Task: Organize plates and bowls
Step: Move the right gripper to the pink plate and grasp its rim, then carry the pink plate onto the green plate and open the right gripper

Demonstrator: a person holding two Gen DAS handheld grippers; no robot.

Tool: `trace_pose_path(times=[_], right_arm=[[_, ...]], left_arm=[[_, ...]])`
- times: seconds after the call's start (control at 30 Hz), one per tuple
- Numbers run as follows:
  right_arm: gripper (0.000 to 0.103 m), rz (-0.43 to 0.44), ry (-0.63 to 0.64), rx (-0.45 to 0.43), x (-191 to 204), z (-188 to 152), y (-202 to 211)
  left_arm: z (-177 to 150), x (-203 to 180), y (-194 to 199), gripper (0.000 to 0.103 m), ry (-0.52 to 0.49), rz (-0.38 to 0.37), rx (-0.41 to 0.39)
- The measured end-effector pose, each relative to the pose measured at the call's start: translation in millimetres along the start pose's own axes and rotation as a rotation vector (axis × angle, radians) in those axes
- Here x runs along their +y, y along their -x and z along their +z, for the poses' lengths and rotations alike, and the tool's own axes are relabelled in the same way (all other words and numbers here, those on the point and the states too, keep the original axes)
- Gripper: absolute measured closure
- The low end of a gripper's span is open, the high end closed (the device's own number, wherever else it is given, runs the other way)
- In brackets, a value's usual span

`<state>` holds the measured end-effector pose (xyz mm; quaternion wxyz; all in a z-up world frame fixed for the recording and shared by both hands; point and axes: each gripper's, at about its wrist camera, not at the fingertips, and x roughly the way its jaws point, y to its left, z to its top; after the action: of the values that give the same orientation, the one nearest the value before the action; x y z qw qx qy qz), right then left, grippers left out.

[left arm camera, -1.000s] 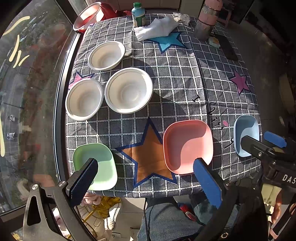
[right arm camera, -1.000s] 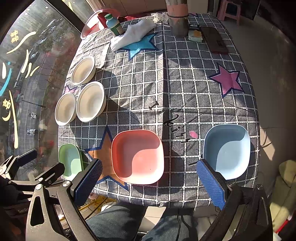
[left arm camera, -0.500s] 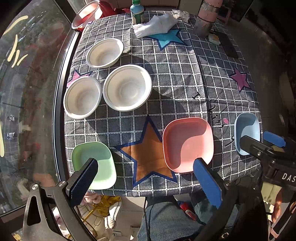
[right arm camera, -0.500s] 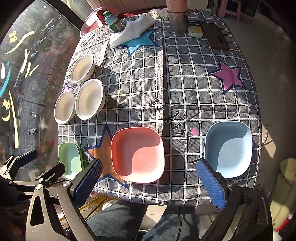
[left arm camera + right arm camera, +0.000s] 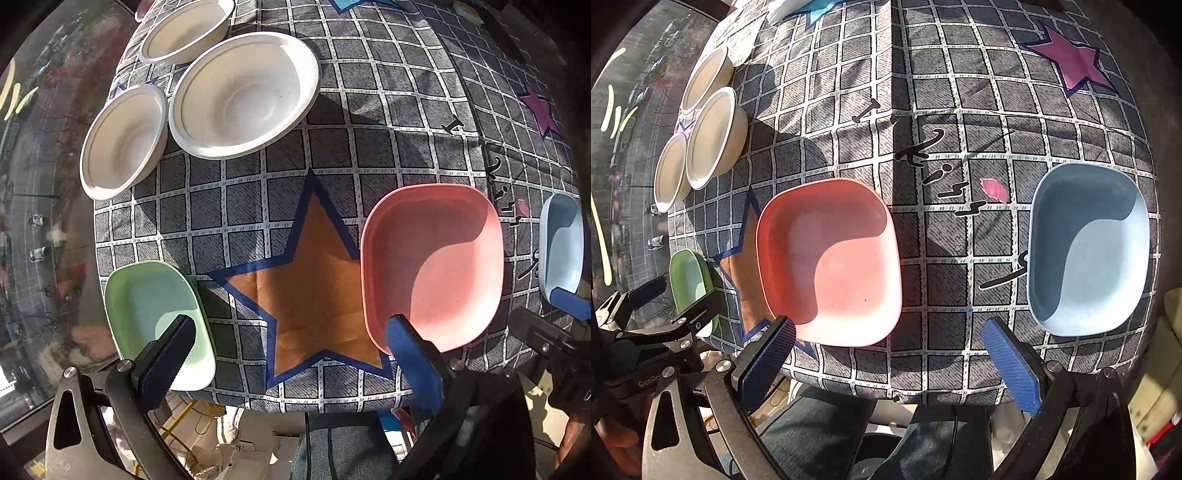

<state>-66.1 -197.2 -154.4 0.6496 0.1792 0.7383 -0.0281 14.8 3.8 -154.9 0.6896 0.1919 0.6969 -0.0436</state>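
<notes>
A pink square plate (image 5: pixel 432 258) (image 5: pixel 827 262) lies near the table's front edge, between a green plate (image 5: pixel 155 317) (image 5: pixel 689 277) at the left and a blue plate (image 5: pixel 561 240) (image 5: pixel 1089 247) at the right. Three white round bowls (image 5: pixel 243 92) (image 5: pixel 123 138) (image 5: pixel 184 29) sit behind at the left; they also show in the right wrist view (image 5: pixel 711 136). My left gripper (image 5: pixel 291 350) is open over the front edge, between the green and pink plates. My right gripper (image 5: pixel 890 354) is open, between the pink and blue plates.
The table wears a grey checked cloth (image 5: pixel 388 110) with an orange star (image 5: pixel 317 280) and a purple star (image 5: pixel 1075 59). A window is at the left. The person's knees (image 5: pixel 820 435) are below the front edge.
Both grippers have moved forward and down toward the table's front edge, so the plates look much larger. Nothing on the table has moved. Both stay open.
</notes>
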Motion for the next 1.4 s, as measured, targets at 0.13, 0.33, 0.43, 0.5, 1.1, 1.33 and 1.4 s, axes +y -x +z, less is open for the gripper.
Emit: trace_pose_path(times=[0.13,0.33,0.43,0.5,1.1,1.33,1.4], right_arm=[[0.001,-0.034,-0.042,0.049,-7,6,-38],[0.001,-0.105,-0.015,0.045,-6,16,-65],[0.000,-0.146,0.013,0.033,-2,17,-73],[0.000,-0.163,0.053,0.022,6,17,-73],[0.068,-0.119,0.125,0.029,64,20,-50],[0.078,-0.041,0.072,0.091,61,20,-28],[0.078,-0.046,0.104,0.100,81,12,-26]], left_arm=[[5,-4,-28,0.000,0.021,0.024,-0.014],[8,-3,-57,0.000,0.036,-0.008,-0.009],[9,-4,-76,0.000,0.038,-0.029,-0.011],[9,-9,-88,0.000,0.031,-0.057,-0.011],[-13,-33,-102,0.072,-0.065,-0.201,-0.015],[-35,-37,-73,0.072,-0.054,-0.219,0.017],[-40,-26,-69,0.072,-0.050,-0.204,0.005]])
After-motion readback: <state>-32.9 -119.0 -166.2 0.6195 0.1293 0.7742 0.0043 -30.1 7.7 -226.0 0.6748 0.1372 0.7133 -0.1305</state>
